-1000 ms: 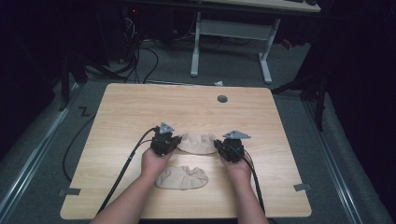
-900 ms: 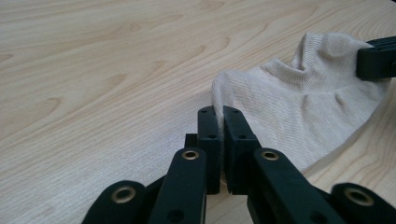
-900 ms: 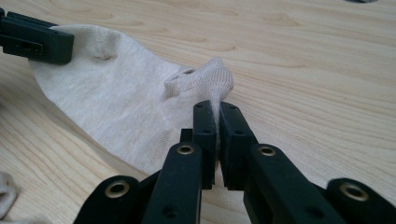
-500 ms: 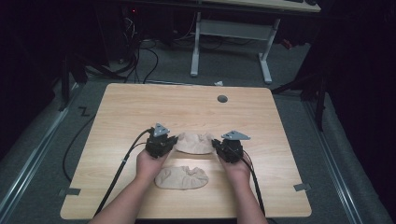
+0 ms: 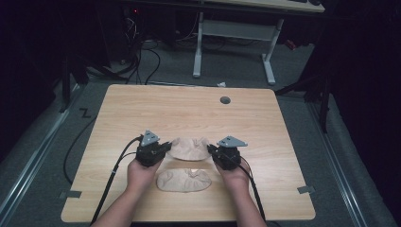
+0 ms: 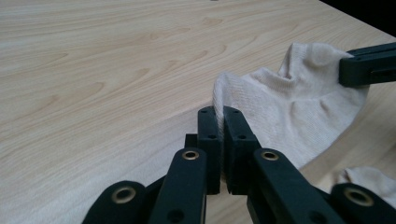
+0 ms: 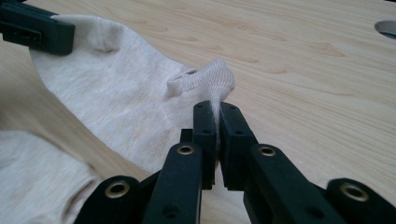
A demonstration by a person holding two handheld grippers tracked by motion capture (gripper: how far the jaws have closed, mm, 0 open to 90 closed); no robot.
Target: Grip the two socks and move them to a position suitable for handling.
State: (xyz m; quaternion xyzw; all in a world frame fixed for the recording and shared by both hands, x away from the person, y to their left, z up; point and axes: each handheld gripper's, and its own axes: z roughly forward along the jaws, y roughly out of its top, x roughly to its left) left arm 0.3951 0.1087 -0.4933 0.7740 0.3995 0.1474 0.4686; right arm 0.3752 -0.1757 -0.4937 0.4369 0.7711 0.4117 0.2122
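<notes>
A beige ankle sock is stretched between my two grippers, just above the wooden table. My left gripper is shut on its left end; in the left gripper view the black jaws pinch the sock's edge. My right gripper is shut on the right end; in the right gripper view its jaws clamp the ribbed cuff. A second beige sock lies flat on the table between the person's hands, nearer the front edge.
A round grey cable grommet sits in the table near its far edge. Black cables trail from the grippers over the front edge. A white desk frame and floor cables stand beyond the table.
Both grippers have moved toward the front edge and slightly up, carrying the held sock with them. The second sock has stayed in place.
</notes>
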